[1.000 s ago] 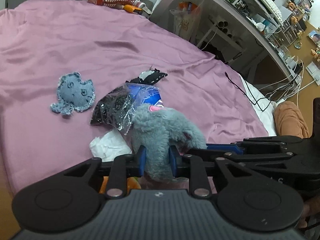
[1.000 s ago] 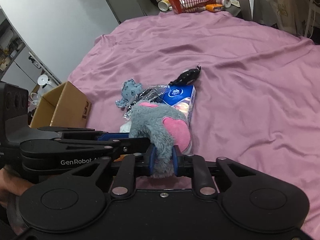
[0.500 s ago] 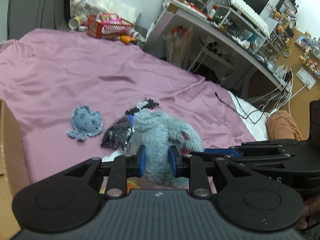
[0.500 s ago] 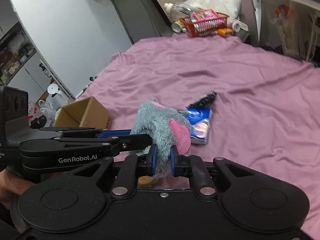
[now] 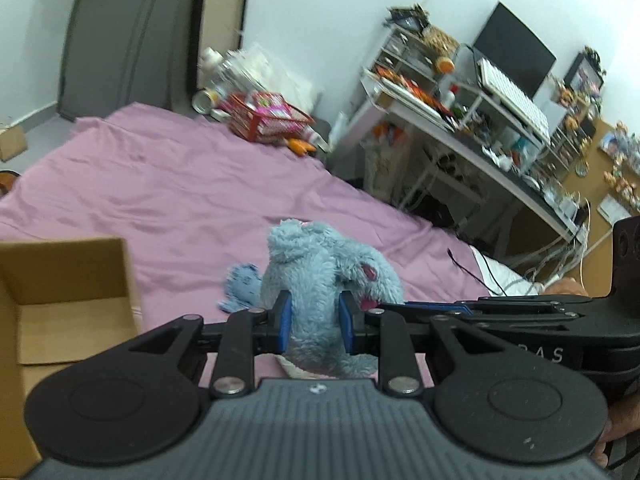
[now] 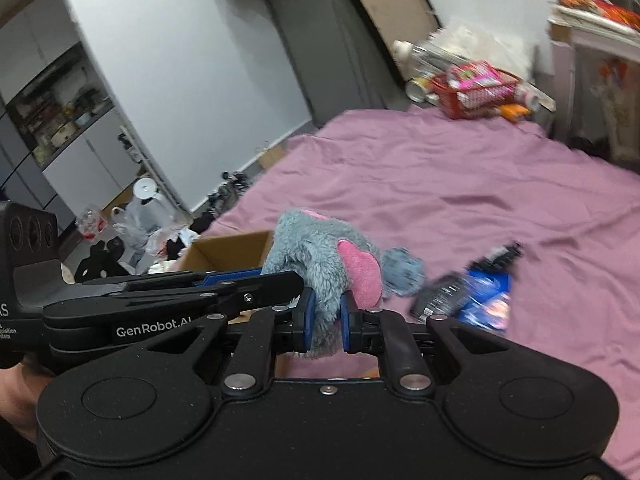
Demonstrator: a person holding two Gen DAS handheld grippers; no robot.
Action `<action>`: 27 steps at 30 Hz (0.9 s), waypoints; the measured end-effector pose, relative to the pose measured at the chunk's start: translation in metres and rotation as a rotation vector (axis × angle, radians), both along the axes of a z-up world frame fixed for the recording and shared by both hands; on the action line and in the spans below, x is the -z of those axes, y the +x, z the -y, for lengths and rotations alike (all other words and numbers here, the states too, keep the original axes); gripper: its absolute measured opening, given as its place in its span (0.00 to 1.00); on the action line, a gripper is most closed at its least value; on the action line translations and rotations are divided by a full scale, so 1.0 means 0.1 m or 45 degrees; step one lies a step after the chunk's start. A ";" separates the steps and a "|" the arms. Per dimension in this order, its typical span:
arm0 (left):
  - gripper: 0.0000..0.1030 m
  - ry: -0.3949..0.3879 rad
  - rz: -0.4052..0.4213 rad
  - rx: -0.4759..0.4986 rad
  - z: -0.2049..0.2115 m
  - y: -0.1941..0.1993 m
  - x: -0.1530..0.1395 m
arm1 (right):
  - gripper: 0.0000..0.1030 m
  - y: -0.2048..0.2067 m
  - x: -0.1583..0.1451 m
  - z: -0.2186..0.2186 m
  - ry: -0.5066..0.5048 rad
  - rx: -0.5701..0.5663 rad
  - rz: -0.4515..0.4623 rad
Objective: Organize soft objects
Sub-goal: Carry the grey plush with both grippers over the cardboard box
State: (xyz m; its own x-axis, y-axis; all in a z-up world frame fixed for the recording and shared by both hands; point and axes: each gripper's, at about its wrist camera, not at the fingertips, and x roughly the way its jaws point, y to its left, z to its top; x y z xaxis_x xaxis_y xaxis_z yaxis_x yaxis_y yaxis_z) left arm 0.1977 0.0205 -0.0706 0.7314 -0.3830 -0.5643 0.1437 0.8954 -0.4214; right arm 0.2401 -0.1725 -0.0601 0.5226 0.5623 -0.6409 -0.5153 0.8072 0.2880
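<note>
A fluffy grey-blue plush toy (image 5: 324, 272) with pink ears hangs in the air above the purple bed (image 5: 160, 192). My left gripper (image 5: 314, 318) is shut on its lower body. My right gripper (image 6: 325, 317) is shut on it too, coming in from the other side, and the plush toy (image 6: 320, 256) shows a pink ear there. An open cardboard box (image 5: 60, 280) stands at the left, and the same box (image 6: 228, 250) peeks out behind the toy in the right wrist view. A small denim plush (image 5: 240, 286) lies on the bed just behind the toy.
A blue tissue pack (image 6: 486, 300) and a dark foil bag (image 6: 436, 298) lie on the bed at the right. A red basket (image 5: 268, 120) with packets sits at the far end. A cluttered desk (image 5: 460, 120) runs along the bed's right side; bags litter the floor (image 6: 132, 228) at the left.
Both grippers have lifted the plush toy up off the bed and swung left toward the cardboard box. The tissue pack and foil bag stayed on the bed.
</note>
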 end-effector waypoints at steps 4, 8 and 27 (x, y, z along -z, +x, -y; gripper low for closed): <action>0.23 -0.004 0.010 -0.055 -0.27 -0.10 -0.07 | 0.13 -0.02 -0.04 -0.29 0.013 -0.040 0.009; 0.23 -0.015 0.018 -0.107 -0.54 -0.18 -0.10 | 0.13 -0.06 -0.06 -0.54 0.020 -0.080 0.017; 0.23 -0.017 -0.050 -0.290 -1.48 -0.31 0.26 | 0.13 0.00 0.29 -1.54 0.005 -0.179 -0.073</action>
State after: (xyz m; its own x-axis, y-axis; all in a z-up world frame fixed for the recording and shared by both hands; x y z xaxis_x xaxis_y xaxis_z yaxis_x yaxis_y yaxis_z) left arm 0.1672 0.1684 -0.0963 0.7773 -0.2178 -0.5902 -0.0786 0.8971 -0.4347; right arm 0.2398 -0.0181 -0.0892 0.4012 0.6302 -0.6648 -0.6060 0.7268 0.3233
